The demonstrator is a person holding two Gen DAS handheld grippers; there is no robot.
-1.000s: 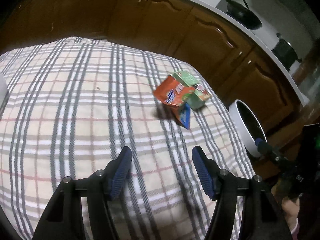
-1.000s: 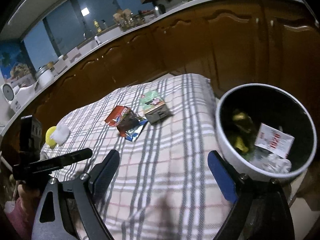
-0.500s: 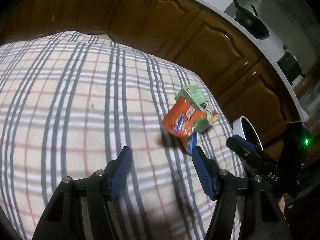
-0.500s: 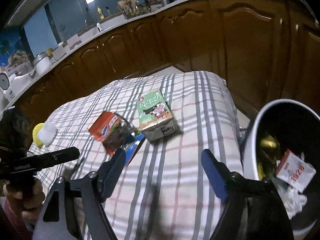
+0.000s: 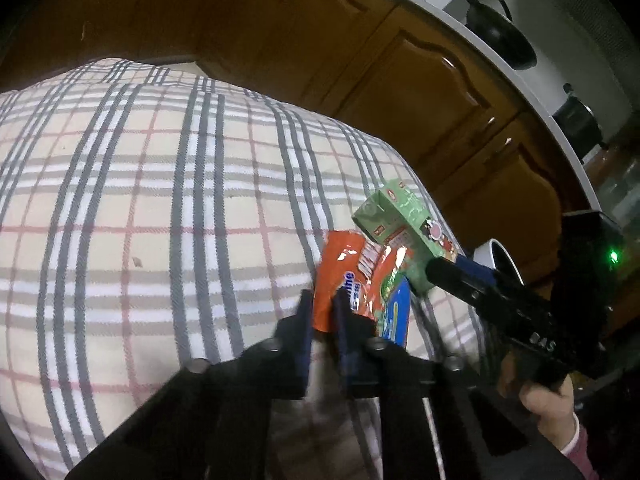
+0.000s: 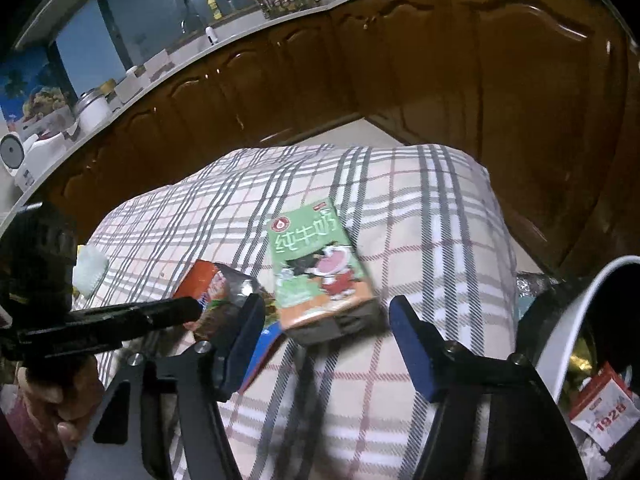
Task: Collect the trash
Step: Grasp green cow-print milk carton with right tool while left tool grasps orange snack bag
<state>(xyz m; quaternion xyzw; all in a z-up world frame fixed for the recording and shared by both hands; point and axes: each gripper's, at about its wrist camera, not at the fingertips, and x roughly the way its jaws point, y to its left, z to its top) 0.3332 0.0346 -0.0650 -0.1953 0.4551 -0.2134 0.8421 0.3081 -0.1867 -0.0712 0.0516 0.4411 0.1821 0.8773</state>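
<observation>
An orange snack wrapper lies on the plaid tablecloth, with a green milk carton just beyond it. My left gripper is shut on the wrapper's near edge. In the right wrist view my right gripper is open, its fingers on either side of the near end of the carton. The wrapper lies left of the carton, with the left gripper's finger on it.
A white bin with trash inside stands off the table's right edge; its rim shows in the left wrist view. Brown cabinets run behind the table. A yellow-and-white object lies at the table's left.
My left gripper moved forward and shut on the orange wrapper. My right gripper moved from the bin toward the green carton and now straddles it.
</observation>
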